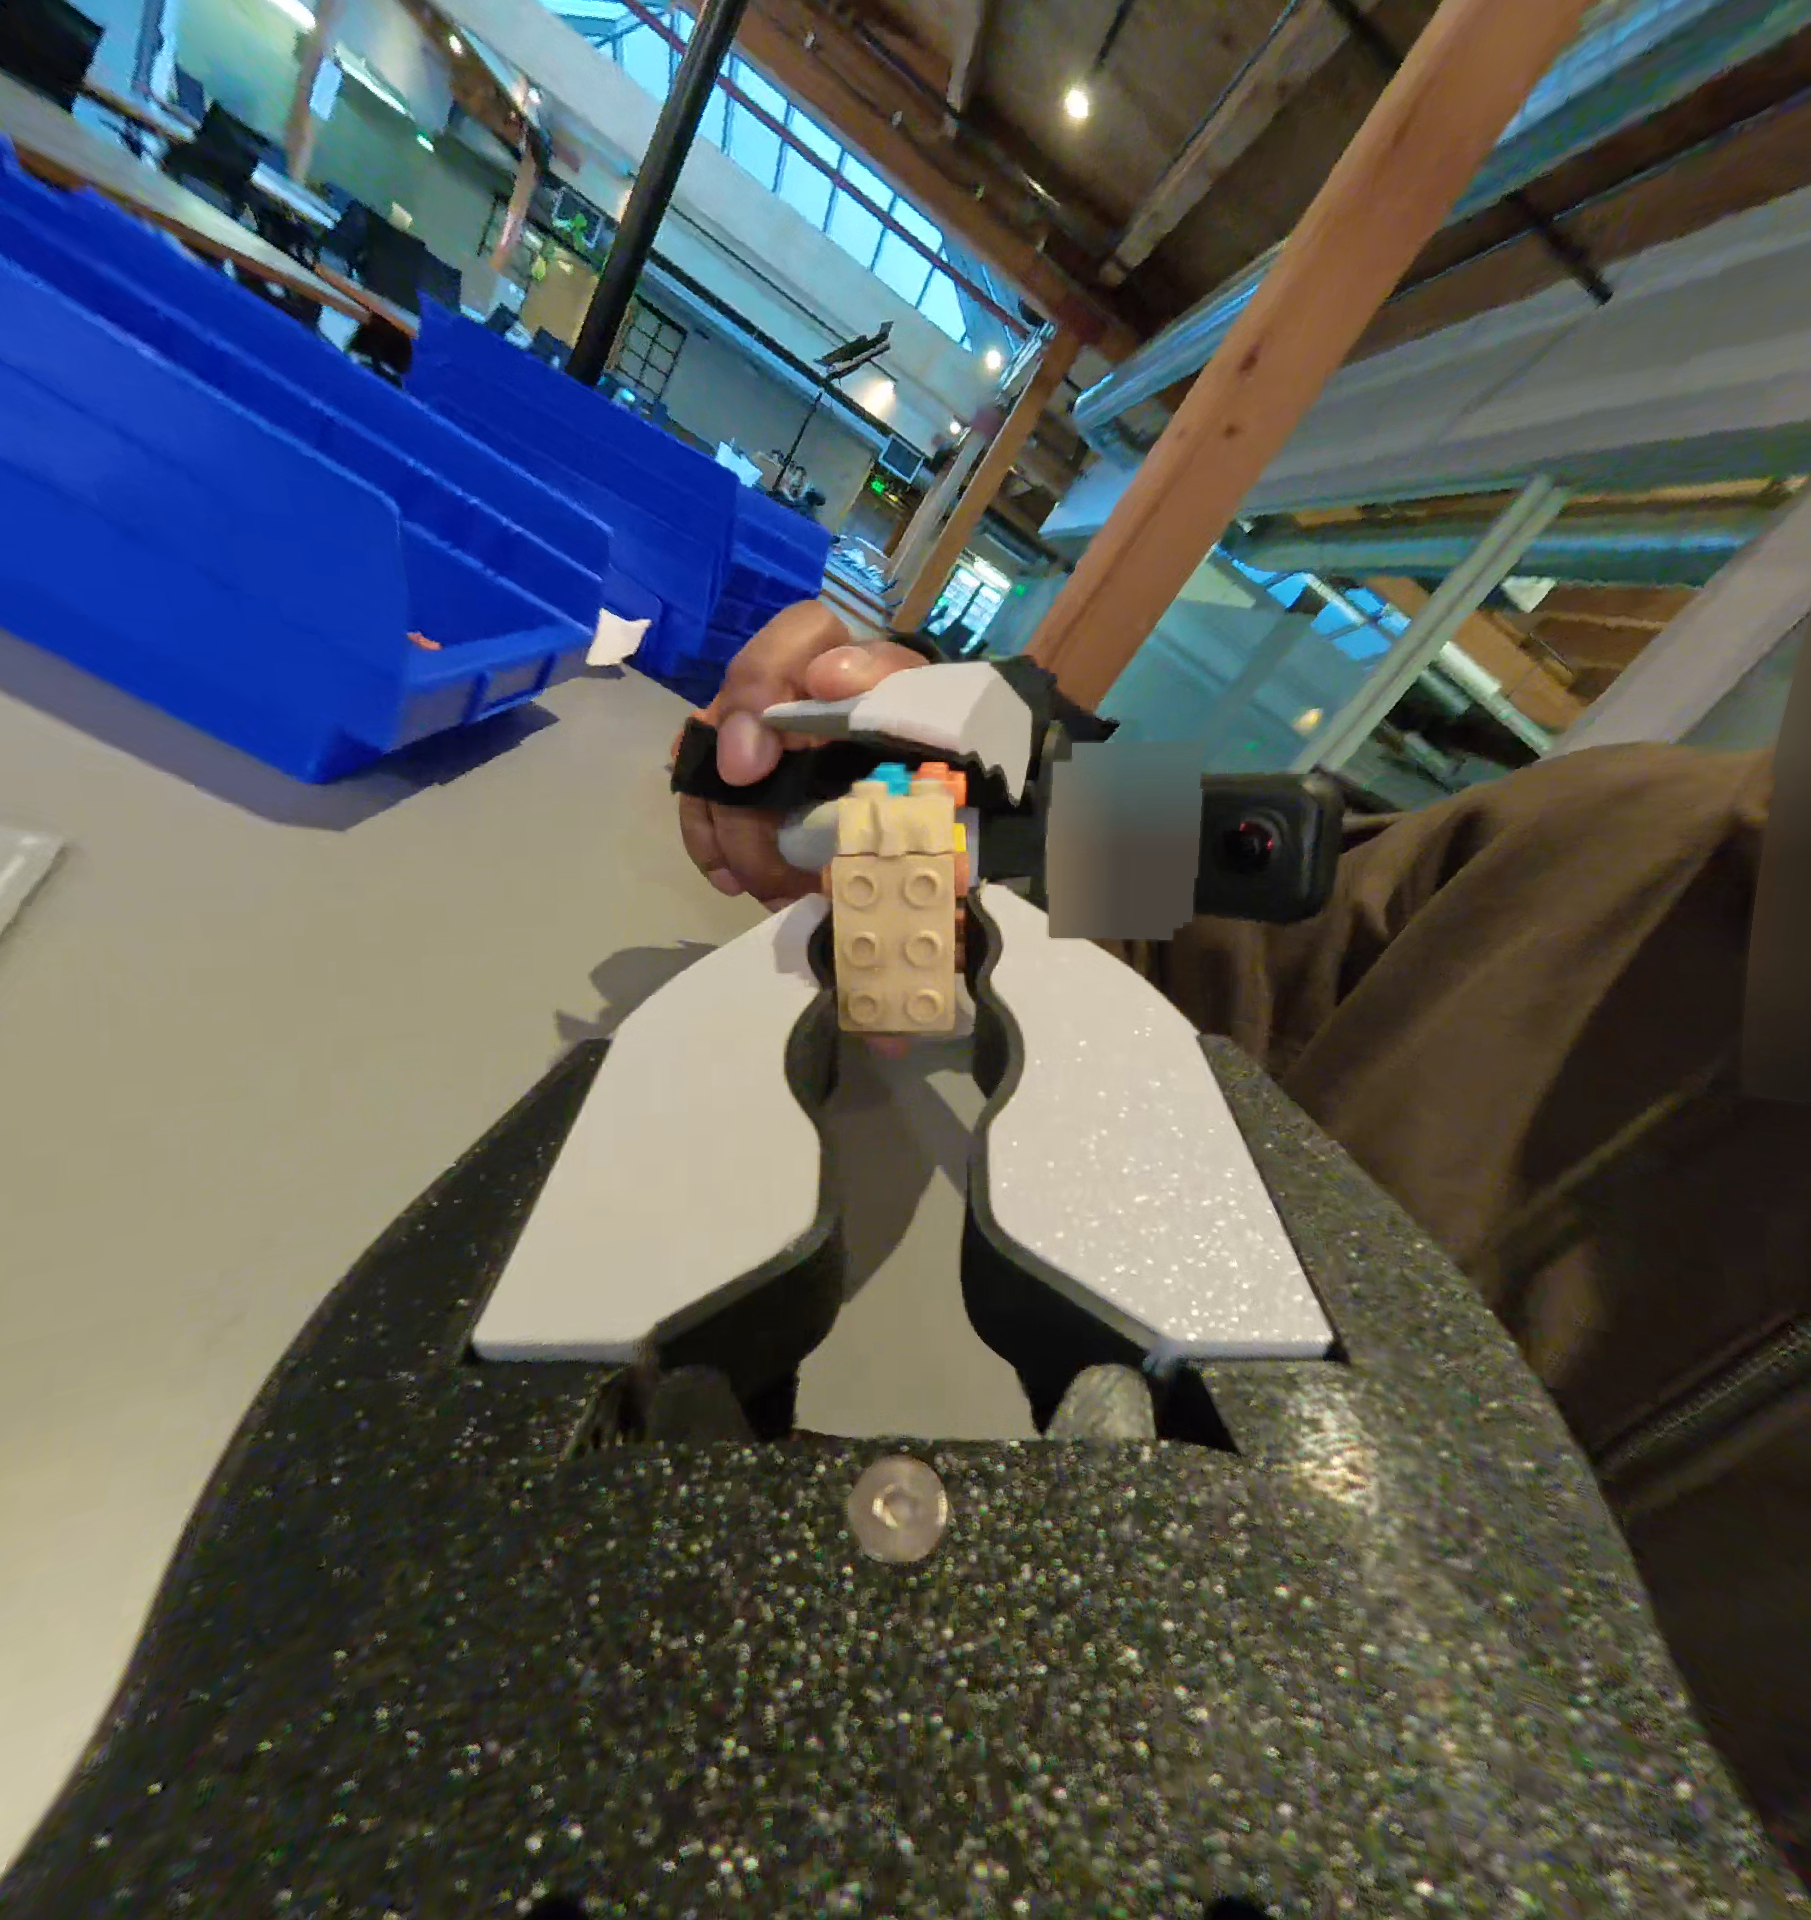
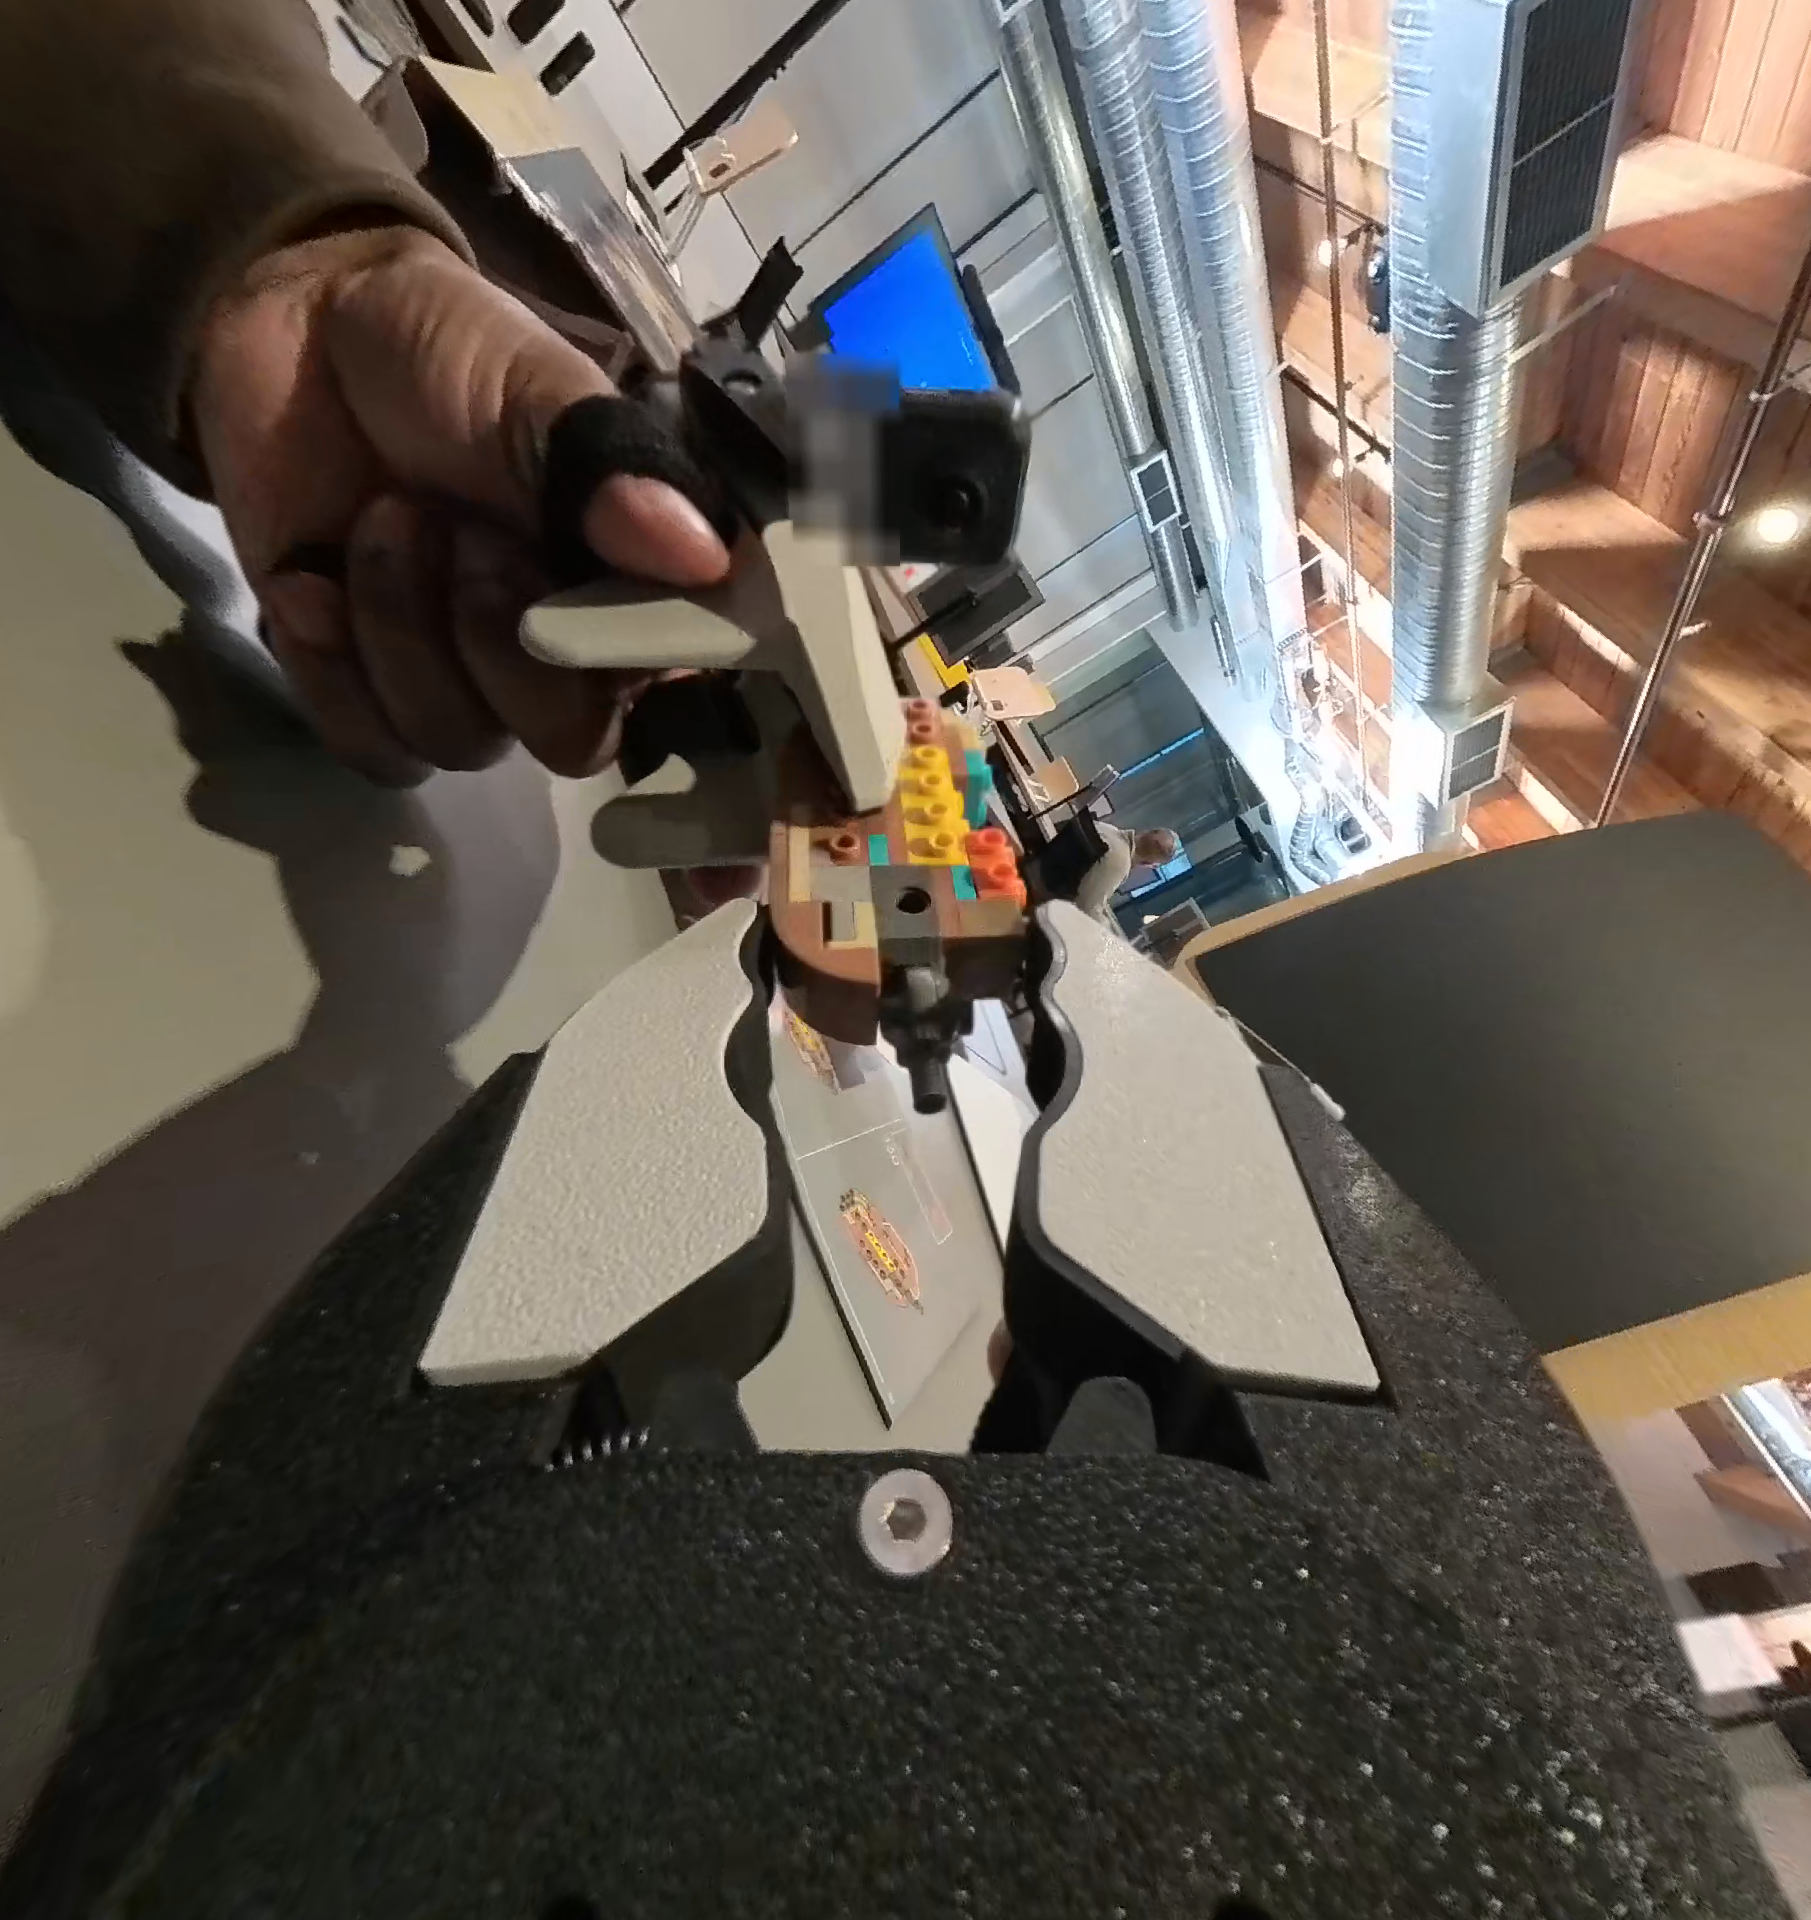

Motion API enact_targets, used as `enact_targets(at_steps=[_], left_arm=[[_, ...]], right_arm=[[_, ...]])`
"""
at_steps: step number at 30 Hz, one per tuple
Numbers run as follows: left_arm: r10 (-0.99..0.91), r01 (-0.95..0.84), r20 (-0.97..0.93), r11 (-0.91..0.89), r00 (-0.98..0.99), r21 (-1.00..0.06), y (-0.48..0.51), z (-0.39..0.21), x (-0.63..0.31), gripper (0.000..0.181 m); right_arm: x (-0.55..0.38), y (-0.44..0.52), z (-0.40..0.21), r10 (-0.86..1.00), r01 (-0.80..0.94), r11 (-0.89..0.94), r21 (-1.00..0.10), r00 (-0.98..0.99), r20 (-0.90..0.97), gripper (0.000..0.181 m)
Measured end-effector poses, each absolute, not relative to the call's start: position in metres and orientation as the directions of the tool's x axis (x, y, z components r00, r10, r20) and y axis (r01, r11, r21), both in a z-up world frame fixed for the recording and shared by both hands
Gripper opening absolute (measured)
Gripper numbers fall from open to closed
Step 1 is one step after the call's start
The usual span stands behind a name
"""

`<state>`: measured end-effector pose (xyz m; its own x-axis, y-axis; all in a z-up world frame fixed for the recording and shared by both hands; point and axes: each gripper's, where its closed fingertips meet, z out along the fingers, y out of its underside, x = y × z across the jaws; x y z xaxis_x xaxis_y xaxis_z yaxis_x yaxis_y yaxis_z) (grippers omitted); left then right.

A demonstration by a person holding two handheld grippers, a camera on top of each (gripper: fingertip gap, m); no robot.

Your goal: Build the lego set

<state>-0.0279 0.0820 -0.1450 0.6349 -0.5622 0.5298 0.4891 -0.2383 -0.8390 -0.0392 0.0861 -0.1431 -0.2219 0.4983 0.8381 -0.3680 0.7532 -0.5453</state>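
Glittery left gripper (image 1: pixel 896 966) clamps studded tan brick (image 1: pixel 895 951) — blocky.

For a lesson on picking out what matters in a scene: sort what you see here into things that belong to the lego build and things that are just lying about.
Part of the job:
- lego model, held above the table by both tools
- left tool
- right tool
- instruction sheet

Just lying about:
- blue bins
- blue screen
- black board
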Motion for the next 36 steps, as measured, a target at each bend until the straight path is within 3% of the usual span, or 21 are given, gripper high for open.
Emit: enact_targets(at_steps=[3, 7, 11, 14, 16, 23, 30, 36], left_arm=[[-0.56, 0.334, 0.368, -0.167, 0.743, -0.928, 0.08, -0.143, -0.026, 0.022], [-0.522, 0.092, 0.119, -0.077, 0.845, -0.993, 0.075, -0.141, -0.029, 0.022], [-0.509, -0.216, -0.178, -0.015, 0.842, -0.976, 0.07, -0.149, -0.027, 0.022], [-0.518, -0.384, -0.358, 0.061, 0.777, -0.921, 0.067, -0.153, -0.019, 0.022], [-0.505, -0.476, -0.466, 0.119, 0.727, -0.872, 0.066, -0.154, -0.015, 0.022], [-0.375, -0.674, -0.702, 0.227, 0.606, -0.703, 0.069, -0.148, -0.015, 0.022], [-0.254, -0.833, -0.865, 0.254, 0.432, -0.491, 0.069, -0.15, -0.007, 0.022], [-0.191, -0.885, -0.923, 0.272, 0.335, -0.378, 0.067, -0.146, 0.001, 0.022]], right_arm=[[-0.037, 0.085, -0.145, 0.54, -0.37, 0.701, -0.61, -0.282, 0.793, 0.057], [-0.032, 0.09, -0.142, 0.642, -0.326, 0.534, -0.78, -0.444, 0.625, 0.069], [-0.023, 0.088, -0.146, 0.645, -0.061, 0.167, -0.984, -0.748, 0.155, 0.062], [-0.015, 0.082, -0.148, 0.485, 0.22, -0.086, -0.972, -0.842, -0.234, 0.057], [-0.013, 0.081, -0.151, 0.401, 0.328, -0.154, -0.932, -0.841, -0.362, 0.057], [-0.004, 0.077, -0.152, 0.226, 0.479, -0.227, -0.848, -0.821, -0.524, 0.056], [-0.005, 0.076, -0.152, 0.23, 0.486, -0.241, -0.84, -0.812, -0.536, 0.054], [0.0, 0.073, -0.152, 0.228, 0.458, -0.223, -0.861, -0.834, -0.503, 0.048]])
